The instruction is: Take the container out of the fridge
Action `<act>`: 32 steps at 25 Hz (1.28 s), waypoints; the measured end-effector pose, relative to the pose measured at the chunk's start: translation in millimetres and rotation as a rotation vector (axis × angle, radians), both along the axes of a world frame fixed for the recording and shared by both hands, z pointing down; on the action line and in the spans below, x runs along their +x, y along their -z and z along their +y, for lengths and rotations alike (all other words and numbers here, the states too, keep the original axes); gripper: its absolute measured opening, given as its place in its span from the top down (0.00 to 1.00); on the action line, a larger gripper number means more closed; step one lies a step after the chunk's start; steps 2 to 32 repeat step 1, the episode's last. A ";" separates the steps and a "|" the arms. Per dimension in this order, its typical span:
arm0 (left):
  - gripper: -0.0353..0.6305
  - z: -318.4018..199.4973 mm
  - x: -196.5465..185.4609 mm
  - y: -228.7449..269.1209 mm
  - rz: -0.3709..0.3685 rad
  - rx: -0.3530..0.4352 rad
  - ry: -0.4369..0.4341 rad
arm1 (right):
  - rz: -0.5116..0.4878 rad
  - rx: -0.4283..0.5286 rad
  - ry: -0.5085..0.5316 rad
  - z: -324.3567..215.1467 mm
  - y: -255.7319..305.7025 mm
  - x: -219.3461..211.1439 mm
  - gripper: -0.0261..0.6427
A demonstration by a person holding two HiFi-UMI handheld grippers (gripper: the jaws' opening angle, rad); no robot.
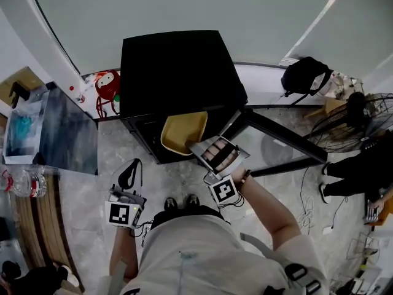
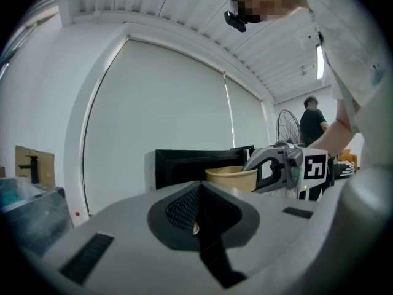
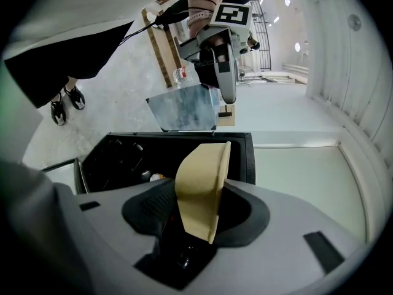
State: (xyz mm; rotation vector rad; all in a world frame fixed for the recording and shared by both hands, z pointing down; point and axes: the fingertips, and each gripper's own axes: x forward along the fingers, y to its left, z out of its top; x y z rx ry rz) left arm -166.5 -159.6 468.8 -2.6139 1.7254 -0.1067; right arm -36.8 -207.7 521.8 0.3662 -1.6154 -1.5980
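Closest to us, our left gripper (image 1: 131,166) hangs low by our left side, above the pale floor (image 1: 184,180). Its jaws are pressed together with nothing between them. It points up and forward, well apart from the fridge.

Just ahead, our right gripper (image 1: 199,147) reaches forward at the fridge's open front. Its jaws stand fairly wide but clamped on the container (image 1: 183,133), a tan tub with an open top. The right gripper view shows the tub's wall caught between the two pads. The container sits upright at the mouth of the fridge (image 1: 178,72), partly under the edge of its top and partly out in front of it.

The fridge is a low black box against the wall. Its door (image 1: 276,134) is swung wide open to our right. In the right gripper view the inside is dark, with a few small items that we cannot identify.

To our left stands a grey metal box (image 1: 67,134) with a clear bottle (image 1: 24,182) near it, and a red toy (image 1: 107,85) lies beside the fridge. Farther right we see a black backpack (image 1: 305,74) on the ledge and a standing fan (image 1: 362,118). Another person (image 1: 356,177) is beside the fan.
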 end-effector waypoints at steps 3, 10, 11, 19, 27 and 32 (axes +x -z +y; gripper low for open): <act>0.94 -0.2 -1.3 0.0 0.005 -0.005 0.000 | -0.001 0.004 0.002 -0.2 0.5 -1.2 0.66; 0.94 -0.2 -1.3 0.0 0.005 -0.005 0.000 | -0.001 0.004 0.002 -0.2 0.5 -1.2 0.66; 0.94 -0.2 -1.3 0.0 0.005 -0.005 0.000 | -0.001 0.004 0.002 -0.2 0.5 -1.2 0.66; 0.94 -0.2 -1.3 0.0 0.005 -0.005 0.000 | -0.001 0.004 0.002 -0.2 0.5 -1.2 0.66; 0.94 -0.2 -1.3 0.0 0.005 -0.005 0.000 | -0.001 0.004 0.002 -0.2 0.5 -1.2 0.66; 0.94 -0.2 -1.3 0.0 0.005 -0.005 0.000 | -0.001 0.004 0.002 -0.2 0.5 -1.2 0.66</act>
